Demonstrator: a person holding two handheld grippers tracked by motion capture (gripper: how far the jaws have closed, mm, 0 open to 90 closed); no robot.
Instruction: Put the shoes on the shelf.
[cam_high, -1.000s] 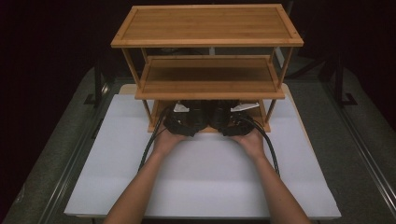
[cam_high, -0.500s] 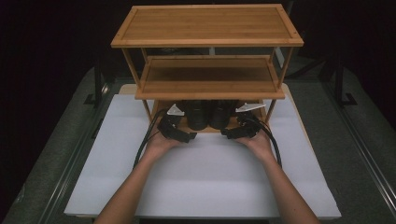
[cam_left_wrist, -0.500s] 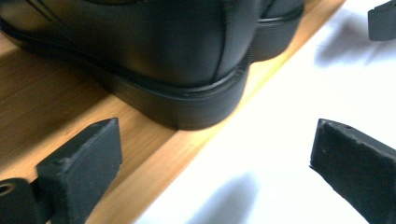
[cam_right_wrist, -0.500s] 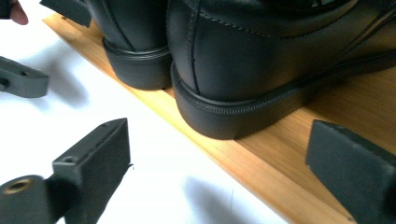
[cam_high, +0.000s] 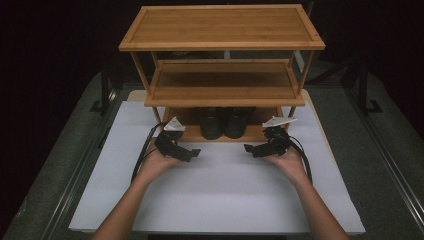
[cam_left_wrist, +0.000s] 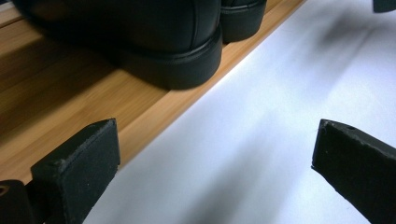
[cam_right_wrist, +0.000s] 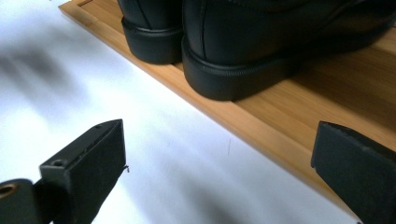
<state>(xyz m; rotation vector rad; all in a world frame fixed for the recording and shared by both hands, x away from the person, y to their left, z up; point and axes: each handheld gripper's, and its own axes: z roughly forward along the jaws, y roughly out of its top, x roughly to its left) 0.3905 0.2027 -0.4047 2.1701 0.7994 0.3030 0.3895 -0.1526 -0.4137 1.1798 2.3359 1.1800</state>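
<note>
A pair of black leather shoes (cam_high: 225, 122) stands heel-out on the bottom board (cam_high: 189, 133) of a bamboo rack. In the left gripper view the nearer shoe (cam_left_wrist: 154, 42) is at upper left, its mate (cam_left_wrist: 243, 18) beyond it. In the right gripper view the shoe heels (cam_right_wrist: 243, 56) sit at the top on the board (cam_right_wrist: 280, 126). My left gripper (cam_high: 194, 153) and right gripper (cam_high: 250, 149) hover over the white sheet in front of the rack, apart from the shoes. Both have just been opening and stand open, left (cam_left_wrist: 215, 172) and right (cam_right_wrist: 219, 172), with nothing between the jaws.
The rack has a middle shelf (cam_high: 225, 82) and a top shelf (cam_high: 220, 25), both bare. It stands at the far end of a white tabletop sheet (cam_high: 220, 200). Dark floor and metal rails (cam_high: 75, 170) flank the table.
Both hands have drawn back from under the rack toward the person, risen a little and spread apart. The jaws have widened. The shoes stay on the bottom board.
</note>
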